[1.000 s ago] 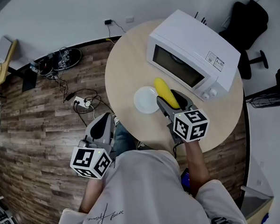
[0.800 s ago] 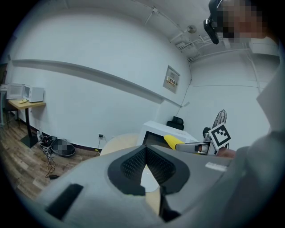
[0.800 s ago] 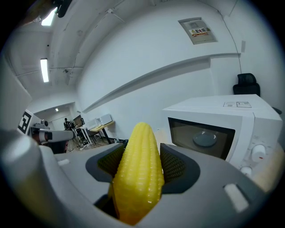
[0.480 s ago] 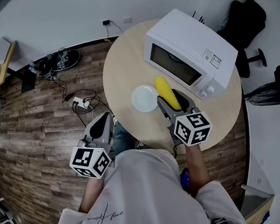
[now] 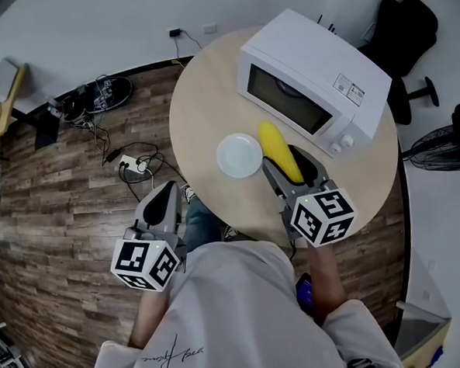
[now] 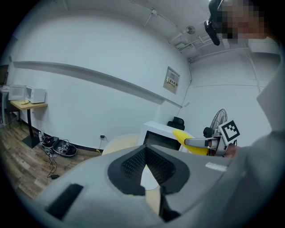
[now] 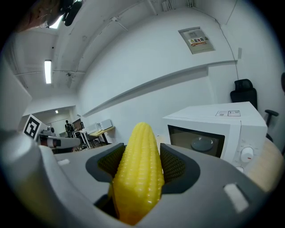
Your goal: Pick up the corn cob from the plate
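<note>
The yellow corn cob (image 5: pixel 278 150) is clamped in my right gripper (image 5: pixel 287 162), lifted just right of the empty white plate (image 5: pixel 238 155) on the round table (image 5: pixel 202 111). Seen from the right gripper view, the corn cob (image 7: pixel 138 173) stands tip-up between the ribbed pads. My left gripper (image 5: pixel 163 208) hangs off the table's left edge over the wooden floor, its jaws closed with nothing in them. In the left gripper view the left gripper (image 6: pixel 143 171) points toward the table, and the corn cob (image 6: pixel 190 136) shows far off at the right.
A white microwave (image 5: pixel 311 81) with its door closed takes up the table's far right, close behind the corn. Cables and a power strip (image 5: pixel 134 166) lie on the floor to the left. A black chair (image 5: pixel 407 28) and a fan (image 5: pixel 446 154) stand at the right.
My right gripper with the corn has drifted slightly right and away from the plate. The left gripper has barely moved.
</note>
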A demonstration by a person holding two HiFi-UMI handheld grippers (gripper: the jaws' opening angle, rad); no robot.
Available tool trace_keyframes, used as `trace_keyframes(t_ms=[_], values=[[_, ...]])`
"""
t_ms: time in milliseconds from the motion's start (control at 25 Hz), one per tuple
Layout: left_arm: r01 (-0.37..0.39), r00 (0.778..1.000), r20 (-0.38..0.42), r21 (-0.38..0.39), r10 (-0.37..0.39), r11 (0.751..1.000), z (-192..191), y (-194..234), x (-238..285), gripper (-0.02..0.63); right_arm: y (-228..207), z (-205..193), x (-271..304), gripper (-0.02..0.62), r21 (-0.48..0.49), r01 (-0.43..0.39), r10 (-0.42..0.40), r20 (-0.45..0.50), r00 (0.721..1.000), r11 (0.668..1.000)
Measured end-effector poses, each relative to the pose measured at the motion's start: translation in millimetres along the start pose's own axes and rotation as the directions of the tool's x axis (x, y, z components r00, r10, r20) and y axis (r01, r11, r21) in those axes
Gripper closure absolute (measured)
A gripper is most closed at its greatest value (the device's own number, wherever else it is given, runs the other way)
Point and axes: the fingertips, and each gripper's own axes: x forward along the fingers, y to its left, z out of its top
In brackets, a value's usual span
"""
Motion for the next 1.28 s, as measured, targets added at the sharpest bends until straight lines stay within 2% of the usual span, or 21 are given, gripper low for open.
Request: trace_keyframes(t_ms=[600, 1280], values=[[0.001, 1.000, 0.019, -0.004, -0.001, 1.000, 3, 4, -10, 0.612, 7, 5, -21, 0.325, -0.014, 0.015, -0.015, 0.042, 0.999, 1.000], [0.016, 1.000, 0.012, -0.002, -0.016, 1.000, 9, 7, 3, 0.612, -1, 20, -24, 0.325, 0.007, -0.032, 0.031, 0.055, 0.998, 0.999]])
